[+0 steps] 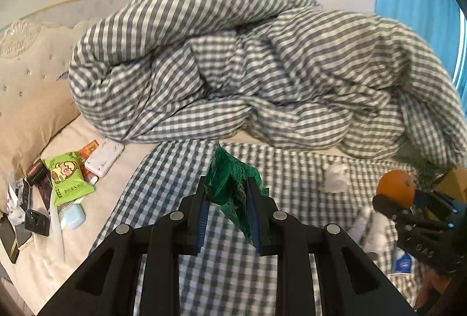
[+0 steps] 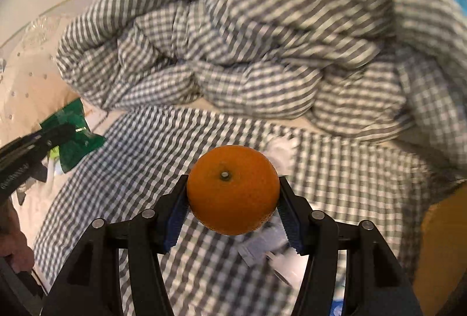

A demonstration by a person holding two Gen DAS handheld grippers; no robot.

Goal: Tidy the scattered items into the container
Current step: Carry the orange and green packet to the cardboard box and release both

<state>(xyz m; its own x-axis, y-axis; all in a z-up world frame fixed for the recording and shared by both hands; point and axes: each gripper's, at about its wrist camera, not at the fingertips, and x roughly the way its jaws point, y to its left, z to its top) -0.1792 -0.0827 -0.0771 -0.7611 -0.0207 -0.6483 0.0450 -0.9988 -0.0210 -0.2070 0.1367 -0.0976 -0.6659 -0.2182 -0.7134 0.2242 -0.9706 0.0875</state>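
My left gripper (image 1: 227,181) is shut on a crumpled green packet (image 1: 230,170) and holds it above the checked bed sheet (image 1: 221,272). The right wrist view shows that packet (image 2: 76,138) at the left edge, in the left gripper (image 2: 58,132). My right gripper (image 2: 233,178) is shut on an orange (image 2: 232,189), stem end facing the camera, both blue pads pressed to its sides. From the left wrist view the orange (image 1: 395,187) and right gripper (image 1: 394,203) hang at the right. A brown box edge (image 2: 440,243) shows at the far right.
A bunched checked duvet (image 1: 248,68) fills the back of the bed. At the left lie a lime snack pack (image 1: 68,179), a white power bank (image 1: 103,158), phones and small items. White crumpled tissue (image 1: 337,177) and a blue-white bottle (image 1: 404,260) lie on the sheet at right.
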